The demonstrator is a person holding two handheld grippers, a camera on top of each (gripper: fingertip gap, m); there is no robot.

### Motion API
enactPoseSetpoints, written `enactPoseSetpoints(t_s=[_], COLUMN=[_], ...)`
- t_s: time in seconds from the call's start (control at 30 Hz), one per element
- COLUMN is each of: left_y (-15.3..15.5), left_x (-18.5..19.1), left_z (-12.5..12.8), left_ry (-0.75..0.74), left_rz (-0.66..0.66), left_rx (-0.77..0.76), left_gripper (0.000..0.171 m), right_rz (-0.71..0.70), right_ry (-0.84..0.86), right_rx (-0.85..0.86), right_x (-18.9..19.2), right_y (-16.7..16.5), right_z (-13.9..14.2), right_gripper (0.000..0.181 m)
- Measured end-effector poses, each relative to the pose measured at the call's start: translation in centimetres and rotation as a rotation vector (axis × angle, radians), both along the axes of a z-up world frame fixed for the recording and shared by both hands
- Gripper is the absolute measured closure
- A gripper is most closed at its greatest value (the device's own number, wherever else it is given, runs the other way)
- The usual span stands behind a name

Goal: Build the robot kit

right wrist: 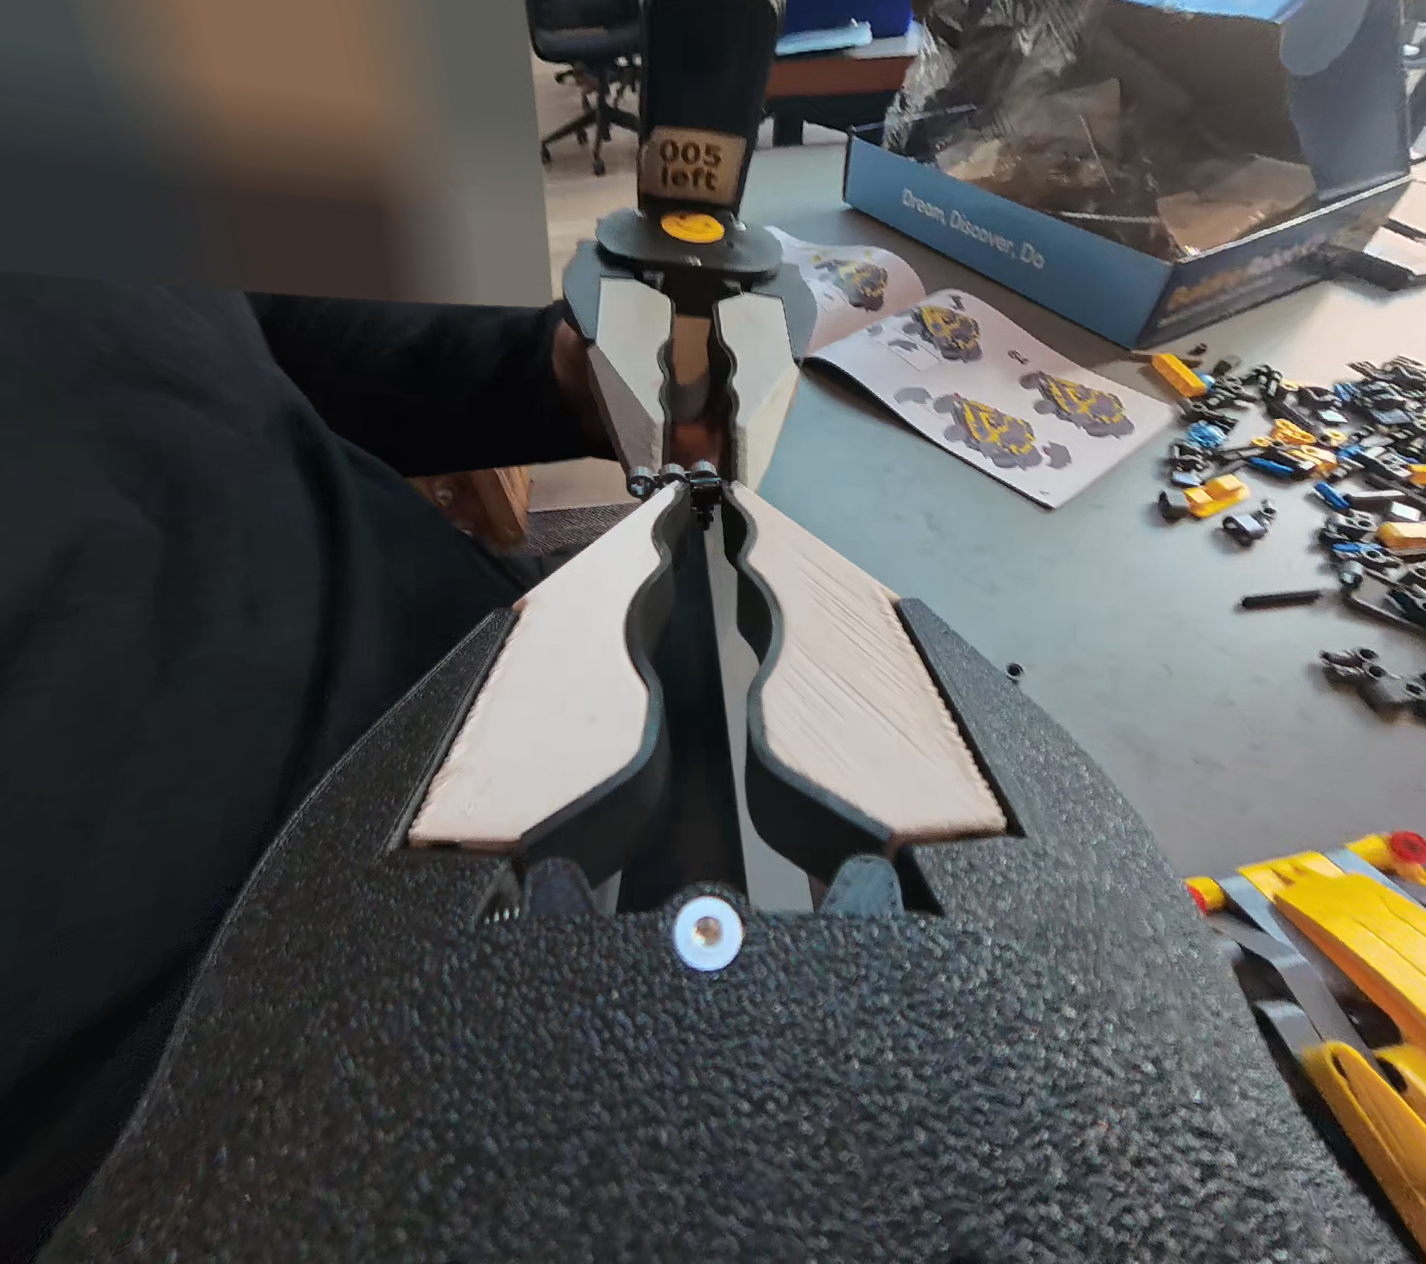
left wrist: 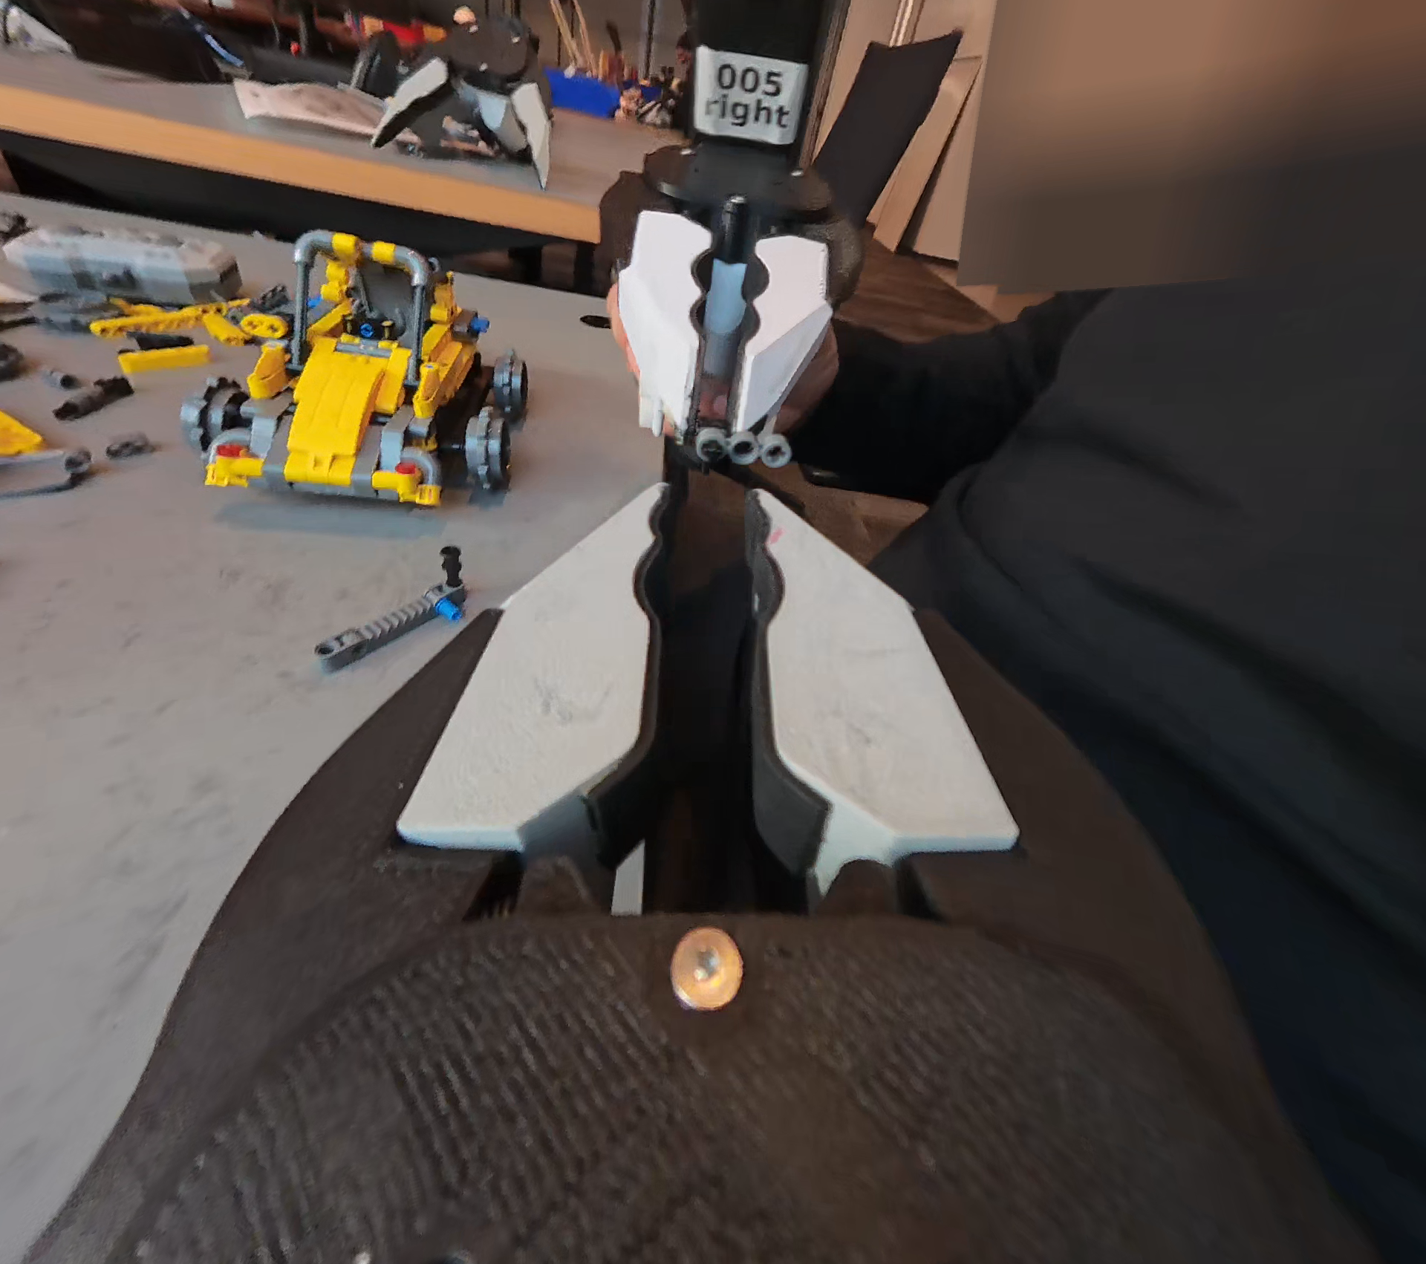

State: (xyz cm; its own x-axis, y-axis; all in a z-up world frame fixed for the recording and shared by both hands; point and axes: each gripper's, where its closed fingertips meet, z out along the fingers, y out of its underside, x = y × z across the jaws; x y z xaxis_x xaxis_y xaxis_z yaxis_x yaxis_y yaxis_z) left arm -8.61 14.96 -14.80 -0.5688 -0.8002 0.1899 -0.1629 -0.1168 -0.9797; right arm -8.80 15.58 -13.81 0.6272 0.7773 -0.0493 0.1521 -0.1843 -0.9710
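Observation:
My right gripper (right wrist: 702,494) is shut on a small grey piece with three round holes (left wrist: 741,448), with a black bit at its tip. It also shows in the left wrist view (left wrist: 733,432), facing the camera. My left gripper (left wrist: 710,494) points straight at it, tip to tip. Its jaws stand a little apart, just short of the grey piece, and nothing shows between them. Both are held in the air off the table's edge, in front of a person in dark clothes (left wrist: 1157,610). The left gripper shows in the right wrist view (right wrist: 698,455).
A yellow and grey brick-built car (left wrist: 347,394) stands on the grey table (left wrist: 154,687), with a grey toothed bar (left wrist: 393,625) near it. An open instruction booklet (right wrist: 988,394), a blue box (right wrist: 1119,147) and several loose pieces (right wrist: 1312,455) lie to the right. My left and right fingertips are right by each other. The grey toothed bar (left wrist: 393,625) is about 12 cm from both grippers' fingertips.

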Motion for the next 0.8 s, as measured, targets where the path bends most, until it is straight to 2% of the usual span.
enactPoseSetpoints(t_s=[0.23, 0.8], left_y=[0.2, -0.5], left_x=[0.3, -0.2], left_z=[-0.9, -2.8], left_ry=[0.056, 0.159], left_rz=[0.029, -0.05], left_rx=[0.072, 0.117], left_gripper=[0.166, 0.167], right_rz=[-0.011, 0.067], right_ry=[-0.078, -0.117], right_rx=[-0.016, -0.01], right_x=[0.2, -0.4], right_y=[0.3, -0.4], right_z=[-1.9, -3.4], right_gripper=[0.174, 0.174])
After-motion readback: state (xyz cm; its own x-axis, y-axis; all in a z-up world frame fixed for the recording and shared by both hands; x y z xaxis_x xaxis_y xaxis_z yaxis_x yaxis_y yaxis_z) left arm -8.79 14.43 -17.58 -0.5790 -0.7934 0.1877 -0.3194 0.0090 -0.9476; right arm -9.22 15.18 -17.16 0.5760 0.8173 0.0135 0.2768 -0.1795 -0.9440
